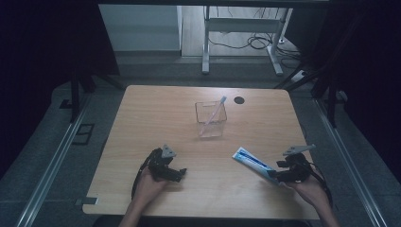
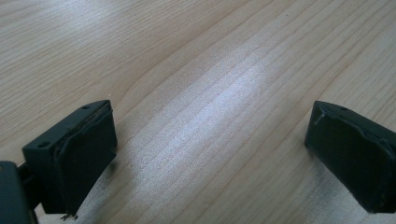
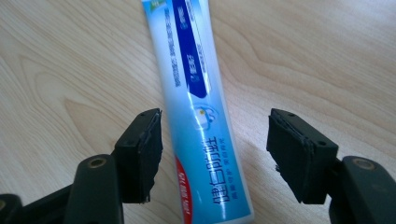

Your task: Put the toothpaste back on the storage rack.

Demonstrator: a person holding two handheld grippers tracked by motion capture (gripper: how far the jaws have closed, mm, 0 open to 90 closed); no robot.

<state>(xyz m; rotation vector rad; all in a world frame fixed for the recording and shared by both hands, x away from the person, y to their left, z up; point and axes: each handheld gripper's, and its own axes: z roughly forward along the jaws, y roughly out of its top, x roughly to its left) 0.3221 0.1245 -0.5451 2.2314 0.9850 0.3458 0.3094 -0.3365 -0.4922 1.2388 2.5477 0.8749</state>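
The tube (image 1: 254, 162) lies flat near the bench's (image 1: 156, 118) right front corner, its long axis running from the right tool (image 1: 279, 176) slantwise toward the cup (image 1: 211, 119) at bench centre. The right tool's jaws stand wide on either side of the tube's near end, pads clear of it. The left tool (image 1: 176, 174), wide and empty, rests near the front edge, well apart from the tube.

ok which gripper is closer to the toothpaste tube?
Right. The right gripper has its open jaws on either side of the toothpaste tube, pads not pressing it. The left gripper rests on the table, well off to the tube's left.
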